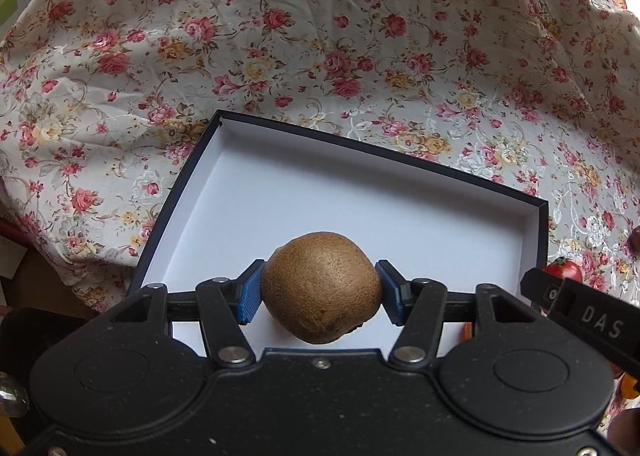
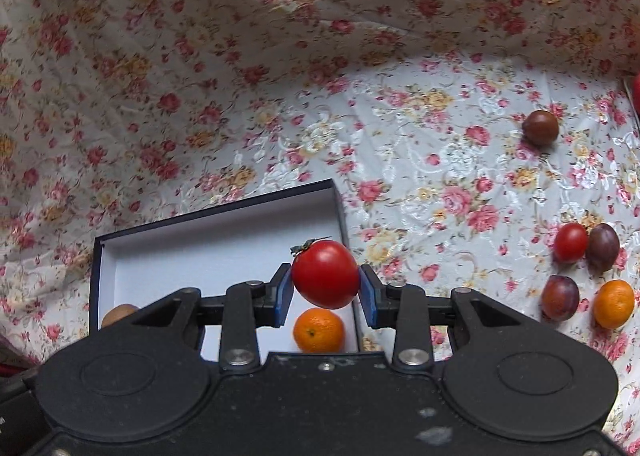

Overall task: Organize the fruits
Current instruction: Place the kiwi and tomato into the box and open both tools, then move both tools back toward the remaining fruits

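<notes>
My left gripper (image 1: 320, 292) is shut on a brown kiwi (image 1: 320, 288), its blue pads pressing both sides, above the white floor of a dark-rimmed open box (image 1: 360, 191). My right gripper (image 2: 325, 290) is shut on a red tomato (image 2: 325, 274) with a green stalk, held over the right end of the same box (image 2: 200, 252). An orange (image 2: 319, 330) lies in the box under the tomato. The kiwi (image 2: 118, 314) peeks out at the box's left, behind the right gripper's body. The right gripper's black arm (image 1: 584, 316) shows at the right of the left wrist view.
On the floral cloth (image 2: 400, 159) to the right lie a brown tomato (image 2: 540, 127), a red tomato (image 2: 570, 242), two dark plums (image 2: 603, 246) (image 2: 560, 298) and another orange (image 2: 614, 304). The cloth rises in folds behind the box.
</notes>
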Demonstrator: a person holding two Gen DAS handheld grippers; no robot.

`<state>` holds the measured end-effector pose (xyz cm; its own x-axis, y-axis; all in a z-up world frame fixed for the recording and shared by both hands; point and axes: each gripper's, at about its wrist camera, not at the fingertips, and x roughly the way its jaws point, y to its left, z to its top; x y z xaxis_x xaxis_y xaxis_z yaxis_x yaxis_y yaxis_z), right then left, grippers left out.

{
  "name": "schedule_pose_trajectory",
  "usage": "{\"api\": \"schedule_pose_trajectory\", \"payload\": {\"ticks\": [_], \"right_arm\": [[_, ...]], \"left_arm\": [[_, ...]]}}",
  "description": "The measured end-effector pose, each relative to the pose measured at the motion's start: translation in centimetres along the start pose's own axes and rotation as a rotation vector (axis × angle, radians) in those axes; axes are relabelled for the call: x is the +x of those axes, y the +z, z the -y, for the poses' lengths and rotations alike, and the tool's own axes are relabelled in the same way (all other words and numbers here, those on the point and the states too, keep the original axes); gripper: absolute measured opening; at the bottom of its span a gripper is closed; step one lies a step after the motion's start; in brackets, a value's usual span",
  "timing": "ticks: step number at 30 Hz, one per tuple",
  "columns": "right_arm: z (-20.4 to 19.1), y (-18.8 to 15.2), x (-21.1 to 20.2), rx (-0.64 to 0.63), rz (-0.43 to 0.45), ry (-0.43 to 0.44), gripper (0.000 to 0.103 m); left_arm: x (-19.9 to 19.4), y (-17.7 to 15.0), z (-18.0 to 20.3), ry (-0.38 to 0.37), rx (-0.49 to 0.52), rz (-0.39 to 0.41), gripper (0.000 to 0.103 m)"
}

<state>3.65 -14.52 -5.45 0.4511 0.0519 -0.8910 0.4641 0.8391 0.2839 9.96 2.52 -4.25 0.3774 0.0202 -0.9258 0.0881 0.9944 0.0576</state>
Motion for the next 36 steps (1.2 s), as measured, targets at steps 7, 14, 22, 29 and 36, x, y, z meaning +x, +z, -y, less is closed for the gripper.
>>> {"api": "schedule_pose_trajectory", "payload": {"ticks": [7,14,22,29,36], "right_arm": [[-2.8,-1.7,1.3,-0.07,-0.002,-0.015,0.037],[-3.4,-2.0,2.4,-0.071,-0.047,-0.009,0.039],[-3.9,-2.4,2.6,-0.109,-0.056,0.001,0.039],[-3.7,-2.3,1.8,-0.121,-0.042,0.024,0.039],[-2.2,-1.9,1.7,-0.078,-0.058,-0.001,0.039]], "left_arm": [[0.3,0.3,-2.2,-0.018,-0.06,-0.013,0.061],[-0.5,0.5,-2.4,0.013,-0.053,0.035,0.062],[-0.3,0.4,-2.4,0.008,-0.055,0.015,0.062],[-0.2,0.5,-2.5,0.008,-0.072,0.004,0.062],[-0.5,0.6,-0.7,0.015,-0.037,0.004,0.062]]}}
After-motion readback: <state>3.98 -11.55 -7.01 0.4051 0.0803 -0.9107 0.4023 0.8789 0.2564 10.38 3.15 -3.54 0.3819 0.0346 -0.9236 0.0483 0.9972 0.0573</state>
